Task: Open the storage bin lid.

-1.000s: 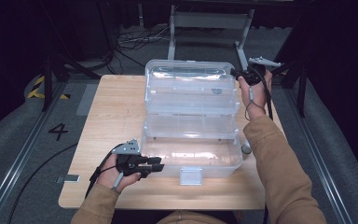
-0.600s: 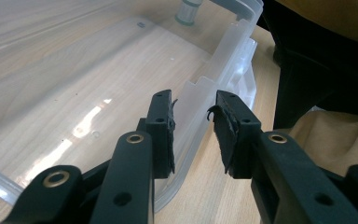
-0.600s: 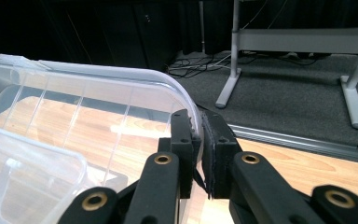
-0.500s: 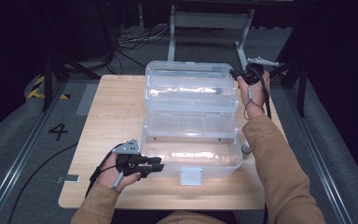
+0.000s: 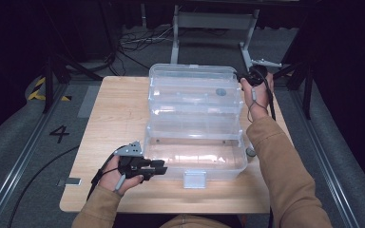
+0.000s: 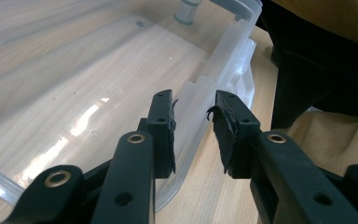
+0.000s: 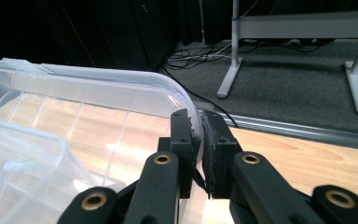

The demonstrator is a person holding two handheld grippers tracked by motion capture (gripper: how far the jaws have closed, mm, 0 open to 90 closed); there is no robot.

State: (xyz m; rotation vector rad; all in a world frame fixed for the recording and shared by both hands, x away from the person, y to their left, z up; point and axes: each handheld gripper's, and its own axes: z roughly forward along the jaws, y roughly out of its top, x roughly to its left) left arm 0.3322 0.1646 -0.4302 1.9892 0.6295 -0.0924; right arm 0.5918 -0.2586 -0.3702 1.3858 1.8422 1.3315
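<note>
Box: we saw a clear plastic hinged storage box [image 5: 195,118] open on the wooden desk [image 5: 114,118].
Left hand-held gripper [image 6: 193,119]: spread astride its front wall.
Right hand-held gripper [image 7: 199,128]: pinching its lid rim.

Tan sleeves, black two-jaw grippers

The person wears a tan long-sleeved top. The left gripper [image 5: 164,167] is black with a grey three-cornered plate on top and a black trailing cable; the right gripper [image 5: 240,78] is black too. Each jaw arm carries brass-ringed holes, and the black pads [image 6: 227,125] look worn and frayed.

One clear plastic box [image 5: 195,123], two grippers [image 5: 142,168] [image 5: 253,78].
</note>
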